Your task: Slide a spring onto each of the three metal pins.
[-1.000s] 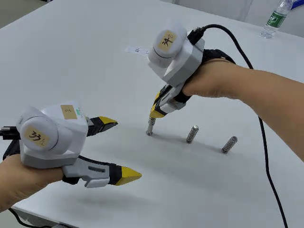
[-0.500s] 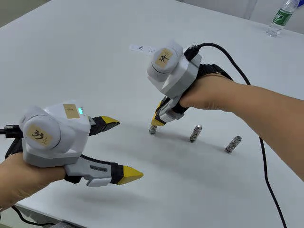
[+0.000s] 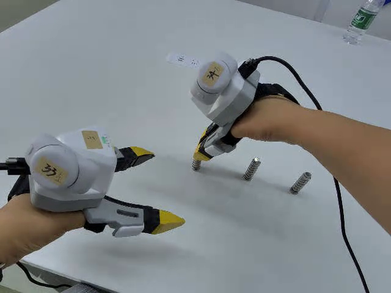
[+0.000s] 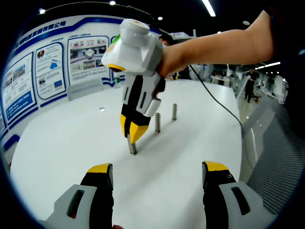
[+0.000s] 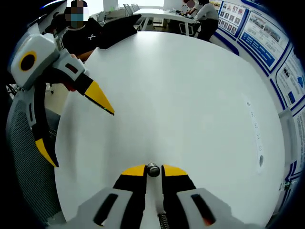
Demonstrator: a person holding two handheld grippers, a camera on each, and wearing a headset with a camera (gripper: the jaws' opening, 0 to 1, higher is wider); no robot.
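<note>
Right gripper view: jaws of the right gripper (image 5: 152,171) clench the light, squashy spring (image 3: 196,163) by its top coils; left gripper (image 4: 157,168) jaws released.

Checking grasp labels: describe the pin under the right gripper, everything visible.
The pin is a small silver metal post standing upright on the white table. A coiled spring wraps its shaft down to the base. The right gripper holds it from above, yellow-tipped jaws closed around its upper end; its round shiny top sits between the tips. Nothing else touches it.
</note>
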